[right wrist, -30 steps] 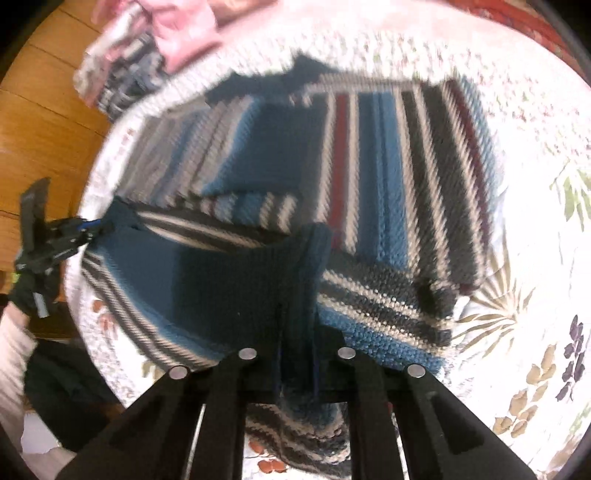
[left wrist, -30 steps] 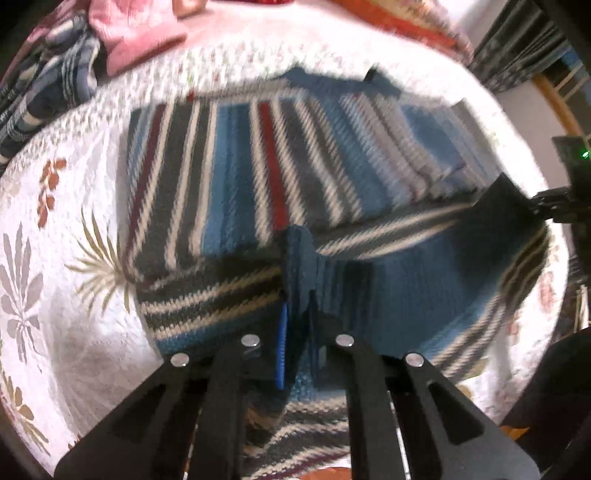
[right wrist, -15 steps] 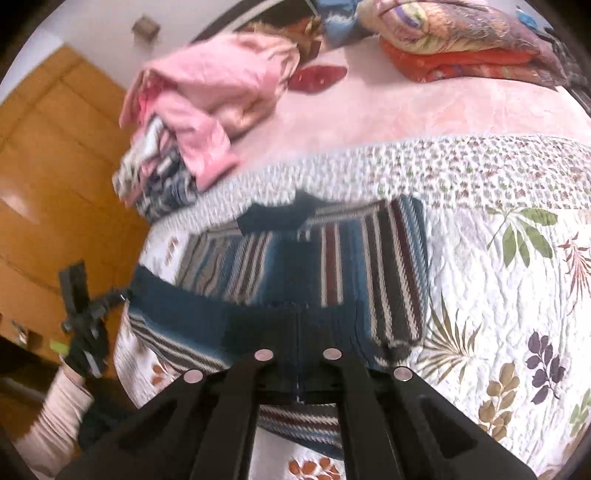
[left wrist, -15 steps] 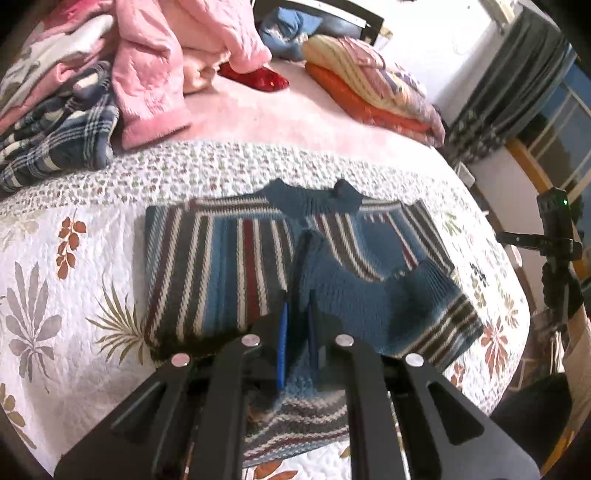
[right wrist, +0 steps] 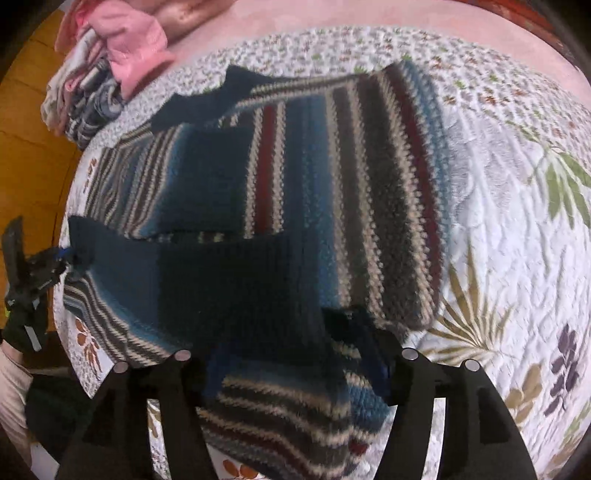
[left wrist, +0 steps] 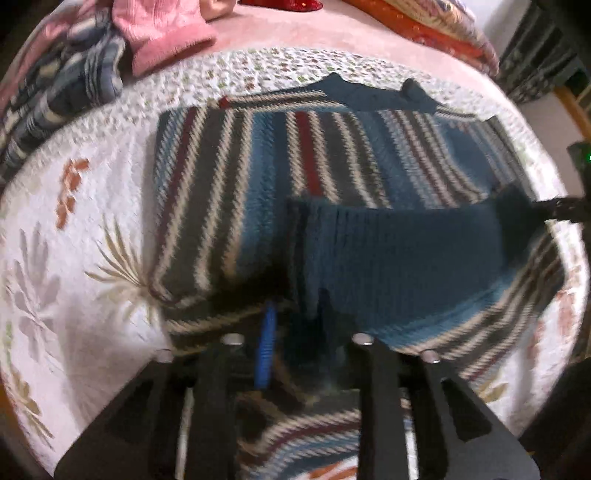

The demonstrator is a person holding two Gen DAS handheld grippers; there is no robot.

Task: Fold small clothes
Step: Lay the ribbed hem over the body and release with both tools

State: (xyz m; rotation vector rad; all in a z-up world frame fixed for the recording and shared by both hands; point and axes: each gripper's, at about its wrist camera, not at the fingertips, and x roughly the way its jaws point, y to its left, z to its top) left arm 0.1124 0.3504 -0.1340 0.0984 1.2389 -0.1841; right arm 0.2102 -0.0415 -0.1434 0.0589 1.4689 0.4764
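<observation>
left gripper [left wrist: 293,332] clamped on the striped sweater [left wrist: 332,166] hem — right gripper [right wrist: 291,354] spread apart.

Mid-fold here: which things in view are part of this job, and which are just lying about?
In the job:
striped sweater
left gripper, shut on its blue hem
right gripper, fingers spread wide at the hem

Lying about:
pile of pink and plaid clothes
folded orange blankets
red item
floral quilt underneath

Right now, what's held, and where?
Left gripper pinches the striped sweater at its dark blue hem; right gripper is open, holding nothing.
</observation>
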